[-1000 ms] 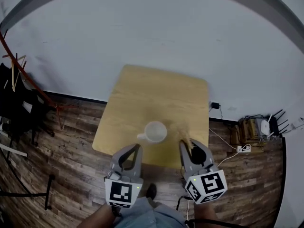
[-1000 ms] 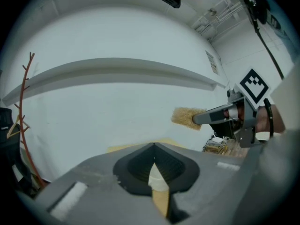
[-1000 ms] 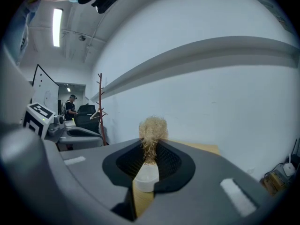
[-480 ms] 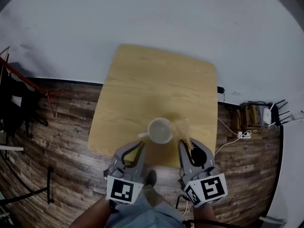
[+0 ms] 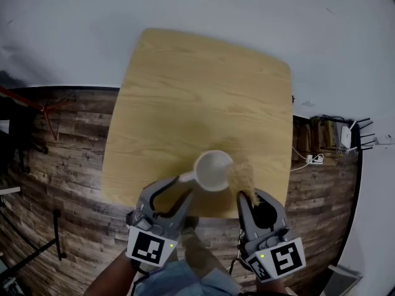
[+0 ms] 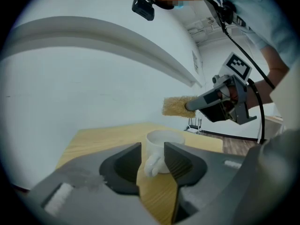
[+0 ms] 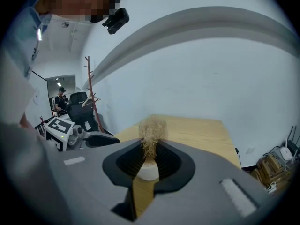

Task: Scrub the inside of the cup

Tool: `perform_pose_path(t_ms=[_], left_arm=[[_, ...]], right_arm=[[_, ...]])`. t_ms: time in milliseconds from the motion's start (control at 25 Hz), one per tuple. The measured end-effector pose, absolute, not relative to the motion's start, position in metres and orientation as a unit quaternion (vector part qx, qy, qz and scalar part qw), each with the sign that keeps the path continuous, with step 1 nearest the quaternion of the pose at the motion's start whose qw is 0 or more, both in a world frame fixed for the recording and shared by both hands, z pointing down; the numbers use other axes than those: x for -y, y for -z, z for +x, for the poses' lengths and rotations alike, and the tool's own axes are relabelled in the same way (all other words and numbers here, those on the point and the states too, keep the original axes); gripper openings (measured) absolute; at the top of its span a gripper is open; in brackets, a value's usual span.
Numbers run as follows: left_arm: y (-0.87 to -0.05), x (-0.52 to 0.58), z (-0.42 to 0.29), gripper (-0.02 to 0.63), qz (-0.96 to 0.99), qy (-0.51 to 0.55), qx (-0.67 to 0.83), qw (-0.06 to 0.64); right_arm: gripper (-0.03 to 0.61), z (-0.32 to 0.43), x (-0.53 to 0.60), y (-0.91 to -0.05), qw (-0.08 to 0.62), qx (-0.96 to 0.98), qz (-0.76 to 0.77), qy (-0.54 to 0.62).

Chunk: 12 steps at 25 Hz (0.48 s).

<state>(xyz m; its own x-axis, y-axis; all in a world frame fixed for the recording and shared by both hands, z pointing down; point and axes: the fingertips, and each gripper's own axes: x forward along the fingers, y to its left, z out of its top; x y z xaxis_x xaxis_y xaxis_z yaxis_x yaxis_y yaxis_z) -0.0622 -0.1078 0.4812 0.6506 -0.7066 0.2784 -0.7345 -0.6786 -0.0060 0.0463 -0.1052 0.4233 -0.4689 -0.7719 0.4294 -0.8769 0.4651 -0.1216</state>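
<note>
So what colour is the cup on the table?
The cup is plain white; the head view shows it best.

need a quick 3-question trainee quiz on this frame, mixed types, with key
1. True or false: the cup lies on its side on the table.
2. What do the right gripper's jaws hold? A) scrubber B) spoon C) cloth
3. Is the scrubber inside the cup?
Key: 1 false, it stands upright. 2 A. 3 no, it is outside the cup, by the rim.
</note>
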Motion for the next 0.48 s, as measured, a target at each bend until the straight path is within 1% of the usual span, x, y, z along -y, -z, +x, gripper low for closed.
perform_pose_path(t_ms=[480], left_arm=[[-0.532,0.110,-0.049,0.163,0.931,-0.181,0.312,0.053]], right_arm=[[0.057,0.046,0.109,-0.434,0.167,0.828,0.504,-0.182]])
